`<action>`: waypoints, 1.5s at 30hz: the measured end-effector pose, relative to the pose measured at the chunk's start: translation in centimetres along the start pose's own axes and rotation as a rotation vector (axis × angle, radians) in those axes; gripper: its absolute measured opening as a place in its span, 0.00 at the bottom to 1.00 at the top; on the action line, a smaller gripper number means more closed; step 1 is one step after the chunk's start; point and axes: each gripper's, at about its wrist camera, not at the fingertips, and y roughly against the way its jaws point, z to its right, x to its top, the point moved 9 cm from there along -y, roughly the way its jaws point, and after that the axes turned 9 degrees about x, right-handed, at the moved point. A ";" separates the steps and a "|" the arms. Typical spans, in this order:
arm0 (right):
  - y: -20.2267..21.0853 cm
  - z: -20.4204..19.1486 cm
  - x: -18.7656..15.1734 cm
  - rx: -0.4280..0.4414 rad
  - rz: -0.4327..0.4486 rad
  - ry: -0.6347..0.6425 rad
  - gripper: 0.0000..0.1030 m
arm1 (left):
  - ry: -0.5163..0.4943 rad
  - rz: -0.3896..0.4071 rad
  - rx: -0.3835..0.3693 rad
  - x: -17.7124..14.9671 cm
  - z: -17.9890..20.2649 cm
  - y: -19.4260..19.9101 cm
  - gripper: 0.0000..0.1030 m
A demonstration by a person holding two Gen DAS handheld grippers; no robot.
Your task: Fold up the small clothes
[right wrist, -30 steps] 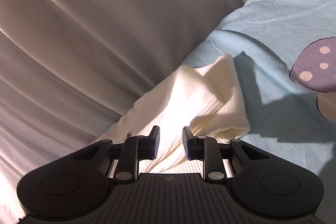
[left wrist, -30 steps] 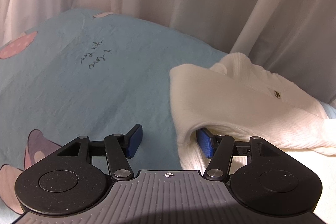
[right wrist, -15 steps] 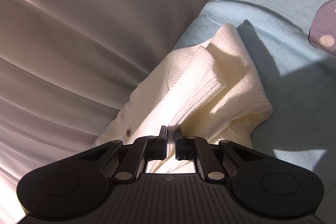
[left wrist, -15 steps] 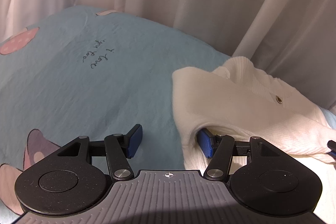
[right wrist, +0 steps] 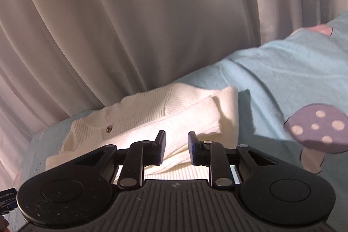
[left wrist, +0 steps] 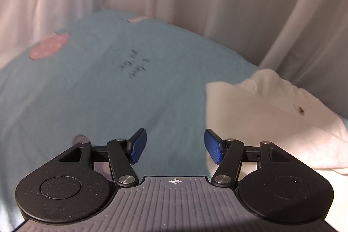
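A small white ribbed knit top (left wrist: 271, 114) with a brown button lies folded on the light blue bedsheet (left wrist: 108, 90). In the left wrist view it is at the right. My left gripper (left wrist: 175, 148) is open and empty, its right finger just beside the top's left edge, above bare sheet. In the right wrist view the top (right wrist: 174, 110) lies straight ahead with a sleeve folded across it. My right gripper (right wrist: 176, 146) is open and empty just above the top's near part.
White curtains (right wrist: 130, 25) hang close behind the bed. The sheet has mushroom prints (right wrist: 315, 129), a pink patch (left wrist: 49, 48) and handwriting (left wrist: 134, 66). The bed's far edge runs just behind the top.
My right gripper, shut on the top's fabric half a second ago, has opened and levelled out. My left gripper has drawn its right finger out from under the top's edge and lifted.
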 end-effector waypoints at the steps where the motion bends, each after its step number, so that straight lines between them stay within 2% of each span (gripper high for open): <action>1: 0.2 -0.2 0.5 0.003 0.013 0.015 0.27 | 0.007 0.027 0.024 0.5 -0.2 0.5 0.63; 2: -0.1 -0.6 0.7 0.011 0.005 0.034 0.27 | 0.015 0.055 0.005 1.1 0.1 1.0 0.63; 6: -3.1 -2.4 0.0 -0.020 -0.052 0.134 0.27 | -0.047 0.118 -0.222 1.7 5.8 1.9 0.65; 9: -5.8 -3.1 -2.0 -0.059 -0.115 0.234 0.27 | -0.145 0.144 -0.322 0.5 10.8 1.4 0.64; 10: -6.0 -3.4 -2.4 -0.071 -0.098 0.303 0.26 | -0.184 0.134 -0.336 -0.1 12.0 1.0 0.64; 12: -6.2 -4.1 -3.3 -0.105 -0.077 0.470 0.26 | -0.235 0.093 -0.341 -1.4 13.6 -0.3 0.57; 13: -6.4 -4.2 -3.5 -0.110 -0.069 0.510 0.25 | -0.246 0.050 -0.339 -2.1 14.1 -1.2 0.56; 14: -6.6 -4.2 -3.4 -0.108 -0.065 0.535 0.25 | -0.243 0.028 -0.338 -2.5 14.4 -1.9 0.58; 16: -7.0 -4.0 -2.8 -0.097 -0.069 0.537 0.25 | -0.256 0.069 -0.328 -2.3 14.8 -2.2 0.61; 19: -7.7 -3.7 -2.1 -0.139 -0.061 0.559 0.25 | -0.244 0.048 -0.325 -2.1 15.2 -2.3 0.61; 25: -5.4 -3.6 -2.6 -0.117 -0.086 0.490 0.25 | -0.299 0.062 -0.334 -3.1 14.3 -1.9 0.61; 32: -4.9 -3.6 -3.5 -0.131 -0.104 0.516 0.25 | -0.334 0.073 -0.307 -3.3 14.3 -1.7 0.61; 37: -4.9 -3.4 -3.7 -0.098 -0.083 0.544 0.25 | -0.370 0.077 -0.282 -3.6 14.3 -1.6 0.63; 41: -3.0 -3.3 -3.6 -0.124 -0.123 0.476 0.26 | -0.371 0.022 -0.243 -3.9 13.2 -0.6 0.64; 45: 2.3 -1.3 -7.2 -0.192 -0.232 0.371 0.29 | -0.366 -0.063 -0.222 -6.1 10.0 1.8 0.62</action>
